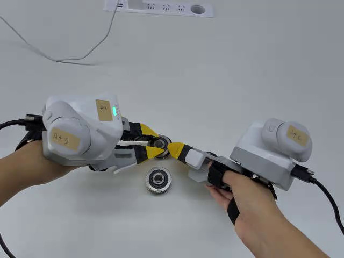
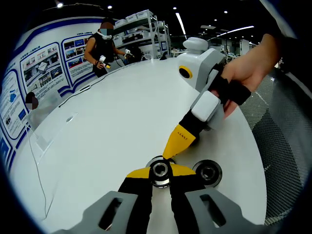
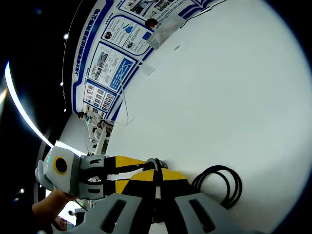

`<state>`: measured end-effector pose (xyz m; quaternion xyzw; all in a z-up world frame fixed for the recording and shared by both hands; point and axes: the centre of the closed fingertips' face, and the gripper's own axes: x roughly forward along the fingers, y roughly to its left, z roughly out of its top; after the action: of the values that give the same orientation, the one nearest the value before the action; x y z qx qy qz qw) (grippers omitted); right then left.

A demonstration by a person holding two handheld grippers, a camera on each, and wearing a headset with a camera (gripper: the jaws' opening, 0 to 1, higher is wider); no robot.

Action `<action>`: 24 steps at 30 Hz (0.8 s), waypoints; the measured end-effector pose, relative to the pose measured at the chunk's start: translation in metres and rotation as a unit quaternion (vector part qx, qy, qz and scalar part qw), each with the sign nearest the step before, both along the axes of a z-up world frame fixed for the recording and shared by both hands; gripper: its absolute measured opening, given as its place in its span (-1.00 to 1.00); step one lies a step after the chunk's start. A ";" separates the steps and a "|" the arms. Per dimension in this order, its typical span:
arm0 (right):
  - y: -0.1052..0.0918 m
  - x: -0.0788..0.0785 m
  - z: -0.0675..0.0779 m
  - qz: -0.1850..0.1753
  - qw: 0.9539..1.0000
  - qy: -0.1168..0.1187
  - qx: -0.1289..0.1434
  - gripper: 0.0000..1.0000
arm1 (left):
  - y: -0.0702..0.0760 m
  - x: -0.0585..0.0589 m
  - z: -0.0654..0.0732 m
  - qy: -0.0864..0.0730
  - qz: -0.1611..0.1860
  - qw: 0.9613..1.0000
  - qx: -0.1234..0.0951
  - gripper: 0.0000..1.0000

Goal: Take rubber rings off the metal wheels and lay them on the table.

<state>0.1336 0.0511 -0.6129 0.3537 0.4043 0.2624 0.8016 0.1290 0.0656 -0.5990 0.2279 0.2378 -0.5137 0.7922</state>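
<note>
Found the left gripper (image 2: 161, 173) clamped shut on a metal wheel (image 1: 159, 143), with a second wheel (image 1: 158, 180) flat on the table (image 1: 231, 80) just beside the held one, on the person's side. Logged the right gripper (image 1: 174, 149) with jaws drawn together, tips touching the metal wheel's rim opposite the left gripper; cannot tell whether anything is pinched there. Noted black loops (image 3: 220, 186), possibly removed rubber rings, on the table near that wheel in the right gripper view.
</note>
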 end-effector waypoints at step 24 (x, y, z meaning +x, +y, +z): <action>0.011 -0.002 0.007 0.003 0.998 0.049 0.035 -1.00 | 0.001 -0.001 0.000 0.002 0.006 1.000 0.002 -0.74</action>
<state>0.1319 0.0618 -0.6054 0.3928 0.4346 0.2616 0.7671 0.1280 0.0666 -0.5987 0.2268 0.2420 -0.5091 0.7943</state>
